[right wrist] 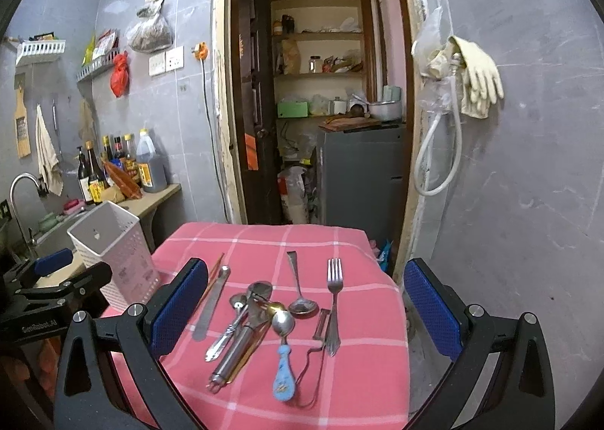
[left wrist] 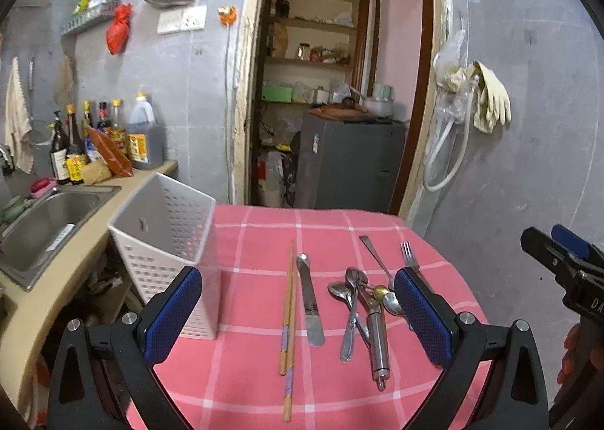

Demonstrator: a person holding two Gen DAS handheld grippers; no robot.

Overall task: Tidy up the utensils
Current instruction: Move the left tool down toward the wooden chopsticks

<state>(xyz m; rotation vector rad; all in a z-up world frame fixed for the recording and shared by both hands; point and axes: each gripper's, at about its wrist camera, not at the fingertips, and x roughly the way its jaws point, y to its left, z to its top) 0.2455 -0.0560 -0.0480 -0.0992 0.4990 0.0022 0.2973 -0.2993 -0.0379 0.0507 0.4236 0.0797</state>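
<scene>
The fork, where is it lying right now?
The fork lies on the pink checked cloth at the right end of the utensils, beside a peeler, tines pointing away.

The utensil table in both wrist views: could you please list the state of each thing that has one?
Left tongs: open, empty.
Right tongs: open, empty.
White perforated holder: upright, empty as far as visible.
Chopsticks: lying flat, side by side.
Fork: lying flat, apart from the pile.
Spoons: piled, overlapping.
Blue-handled spoon: lying flat, bowl in the pile.
Doorway door: open.
</scene>
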